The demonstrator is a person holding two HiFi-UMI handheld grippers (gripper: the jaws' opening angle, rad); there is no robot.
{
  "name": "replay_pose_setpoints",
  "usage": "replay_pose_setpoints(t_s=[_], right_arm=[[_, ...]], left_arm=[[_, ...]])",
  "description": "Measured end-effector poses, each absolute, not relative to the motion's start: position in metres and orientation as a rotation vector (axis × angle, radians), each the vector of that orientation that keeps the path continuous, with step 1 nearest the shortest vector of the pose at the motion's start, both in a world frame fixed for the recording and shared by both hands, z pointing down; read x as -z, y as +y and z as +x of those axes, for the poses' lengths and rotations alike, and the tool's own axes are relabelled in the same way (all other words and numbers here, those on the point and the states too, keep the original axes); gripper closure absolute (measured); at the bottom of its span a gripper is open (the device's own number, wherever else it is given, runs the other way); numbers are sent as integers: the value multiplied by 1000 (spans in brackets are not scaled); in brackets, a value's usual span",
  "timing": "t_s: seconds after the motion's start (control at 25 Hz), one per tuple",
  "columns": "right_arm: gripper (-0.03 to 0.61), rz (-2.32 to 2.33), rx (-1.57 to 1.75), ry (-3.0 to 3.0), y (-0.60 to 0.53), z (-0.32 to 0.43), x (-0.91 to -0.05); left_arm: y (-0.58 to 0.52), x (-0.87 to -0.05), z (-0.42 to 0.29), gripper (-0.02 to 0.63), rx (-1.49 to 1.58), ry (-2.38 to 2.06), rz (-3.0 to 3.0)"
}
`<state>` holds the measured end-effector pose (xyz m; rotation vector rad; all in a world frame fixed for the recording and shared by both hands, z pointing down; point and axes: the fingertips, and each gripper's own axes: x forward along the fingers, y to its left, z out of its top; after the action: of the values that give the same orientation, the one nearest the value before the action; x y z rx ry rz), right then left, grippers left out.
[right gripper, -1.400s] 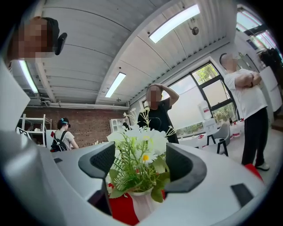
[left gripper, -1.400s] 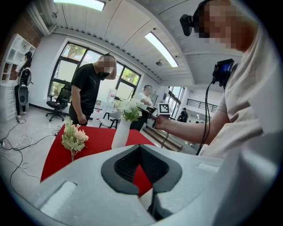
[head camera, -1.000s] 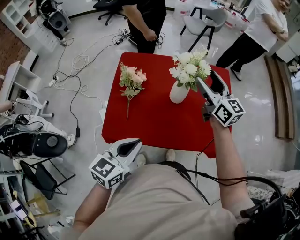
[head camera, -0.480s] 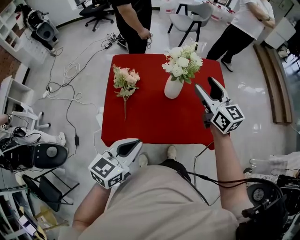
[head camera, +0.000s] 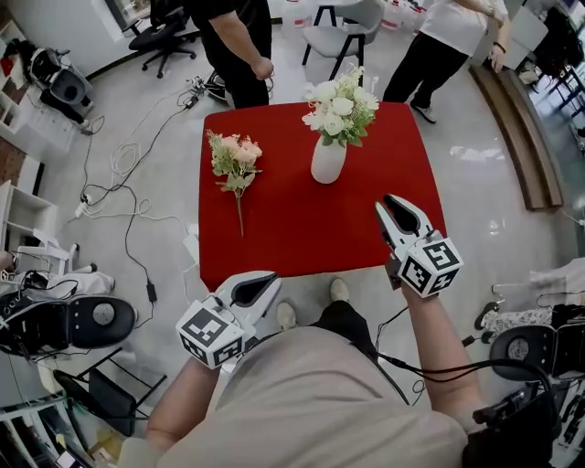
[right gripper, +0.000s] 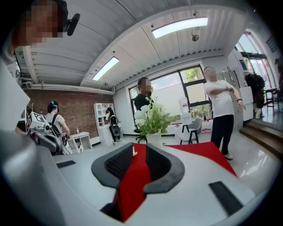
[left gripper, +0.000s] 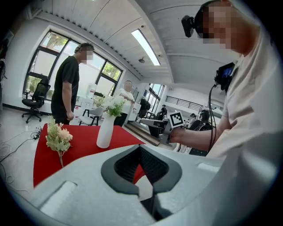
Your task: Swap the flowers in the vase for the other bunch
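Observation:
A white vase (head camera: 328,160) with white flowers (head camera: 338,101) stands at the back middle of the red table (head camera: 302,233). A pink bunch (head camera: 233,157) lies flat on the table's left side. My right gripper (head camera: 395,212) hovers over the table's front right, well short of the vase. Its jaws have just been closing, and a narrow gap with nothing in it remains. Through that gap the right gripper view shows the vase (right gripper: 154,137). My left gripper (head camera: 252,289) is shut and empty at the front left edge. In the left gripper view the pink bunch (left gripper: 58,137) and vase (left gripper: 105,130) stand ahead.
Two people stand beyond the table: one in black (head camera: 233,37) at the back left, one in a white top (head camera: 439,37) at the back right. A grey chair (head camera: 352,18) is behind the vase. Cables (head camera: 128,155) trail on the floor to the left.
My right gripper has drawn back from beside the white flowers to the table's front right and sunk a little, and its jaws have narrowed. The left gripper has stayed at the front edge.

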<state>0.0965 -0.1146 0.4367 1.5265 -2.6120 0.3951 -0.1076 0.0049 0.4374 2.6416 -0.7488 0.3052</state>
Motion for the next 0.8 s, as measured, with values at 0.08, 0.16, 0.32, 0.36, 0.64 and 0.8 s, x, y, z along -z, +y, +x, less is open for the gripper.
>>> replay_pose_setpoints(t_s=[0.08, 0.16, 0.32, 0.36, 0.64, 0.8], right_arm=[[495, 1511, -429, -2582, -96, 90, -447], [510, 1495, -460, -2567, -79, 82, -454], [528, 1441, -485, -2559, -50, 61, -461], [533, 1424, -487, -2559, -43, 55, -464], [546, 1343, -542, -2558, -6, 29, -481], [554, 1330, -536, -2566, 13, 21, -479]], left_arm=[[7, -439, -106, 607, -303, -727, 2645], [10, -437, -104, 607, -295, -707, 2651], [18, -435, -103, 607, -287, -679, 2668], [19, -435, -103, 607, -287, -674, 2670], [32, -443, -113, 607, -303, -666, 2664], [40, -443, -122, 607, -305, -683, 2665]])
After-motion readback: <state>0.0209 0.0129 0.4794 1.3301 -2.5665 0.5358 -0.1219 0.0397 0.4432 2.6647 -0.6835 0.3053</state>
